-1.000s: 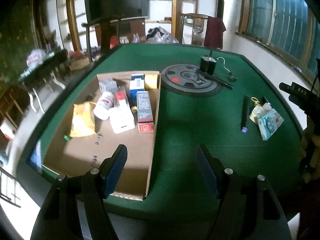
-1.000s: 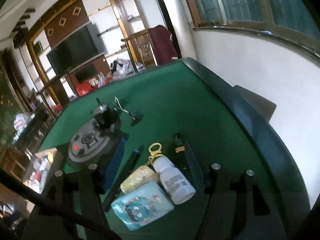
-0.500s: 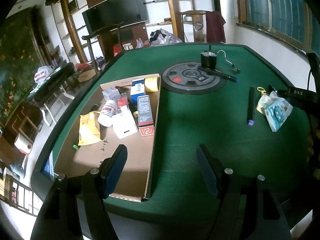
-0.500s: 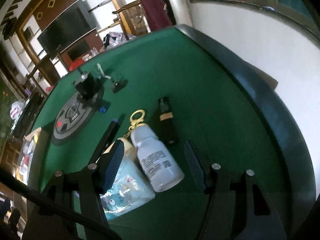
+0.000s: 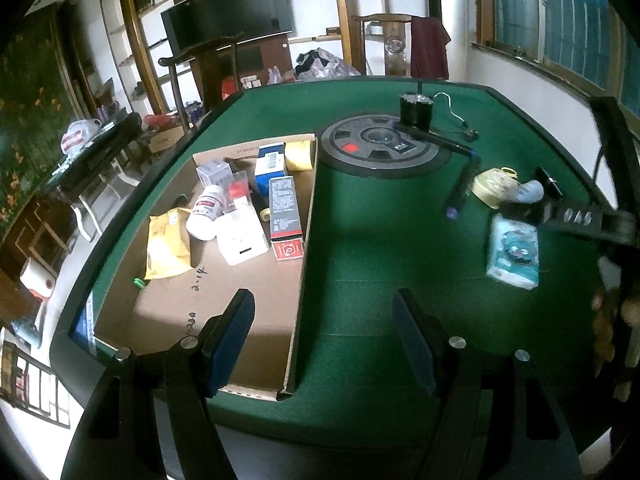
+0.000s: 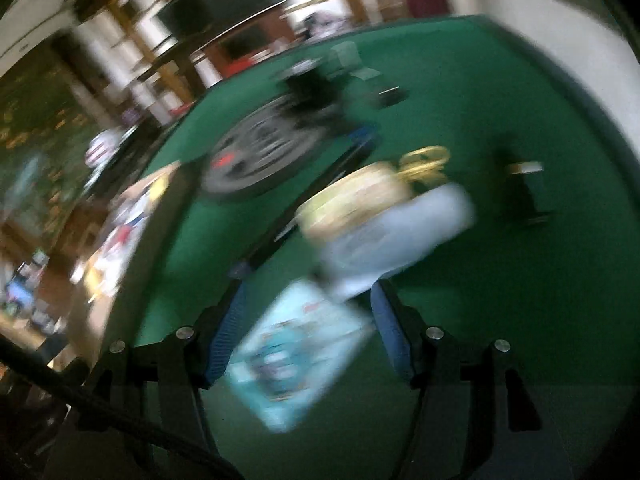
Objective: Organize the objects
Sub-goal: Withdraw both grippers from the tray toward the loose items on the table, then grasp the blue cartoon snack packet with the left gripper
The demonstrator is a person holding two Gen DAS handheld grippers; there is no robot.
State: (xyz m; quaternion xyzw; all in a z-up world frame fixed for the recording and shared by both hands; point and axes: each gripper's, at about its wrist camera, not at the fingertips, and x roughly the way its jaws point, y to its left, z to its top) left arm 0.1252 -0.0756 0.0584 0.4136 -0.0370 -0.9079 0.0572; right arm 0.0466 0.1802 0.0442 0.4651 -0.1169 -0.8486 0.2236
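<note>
Cardboard box [image 5: 120, 312] holds bottle [image 5: 206, 212], cartons, pouch — left gripper [image 5: 324, 344] spread; right gripper [image 6: 306, 334] seemingly agape.

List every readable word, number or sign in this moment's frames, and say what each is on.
"2.14": handwritten on the cardboard box floor.
"DAS", seen upside down: on the right gripper.
A second handwritten number near the box's front: unclear.
Print on the red-and-black carton, the white bottle and the blue-and-white carton: too small to read.
The right wrist view is blurred; nothing is readable there.
</note>
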